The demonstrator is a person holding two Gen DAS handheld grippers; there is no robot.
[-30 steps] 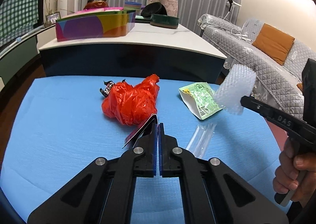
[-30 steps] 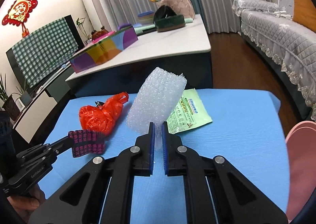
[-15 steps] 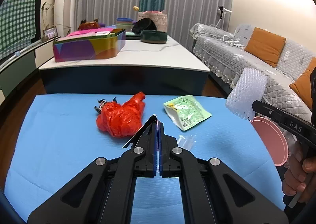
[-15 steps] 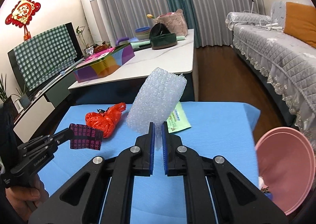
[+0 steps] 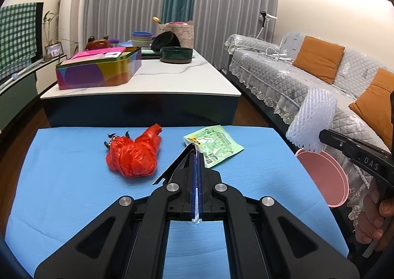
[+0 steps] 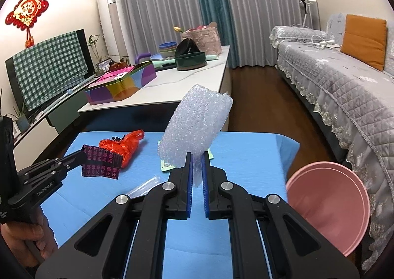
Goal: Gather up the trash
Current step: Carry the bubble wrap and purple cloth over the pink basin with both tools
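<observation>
My left gripper (image 5: pixel 197 154) is shut on a flat dark wrapper (image 5: pixel 176 168) with pink characters, seen edge-on here and face-on in the right wrist view (image 6: pixel 101 164), held above the blue table (image 5: pixel 61 180). My right gripper (image 6: pixel 195 155) is shut on a curled sheet of bubble wrap (image 6: pixel 194 128), which in the left wrist view (image 5: pixel 312 121) hangs above a pink bin (image 5: pixel 322 175). A crumpled red plastic bag (image 5: pixel 134 153) and a green packet (image 5: pixel 216 146) lie on the table. A clear plastic sleeve (image 6: pixel 145 186) lies near the front.
The pink bin (image 6: pixel 327 207) stands off the table's right edge, beside a grey quilted sofa (image 6: pixel 344 96). Behind the blue table is a white-topped table (image 5: pixel 172 82) with a colourful tin (image 5: pixel 98 69) and bowls.
Both grippers have risen and drawn back from the table with their loads. The right one has swung right, and the pink bin has come into view under the bubble wrap.
</observation>
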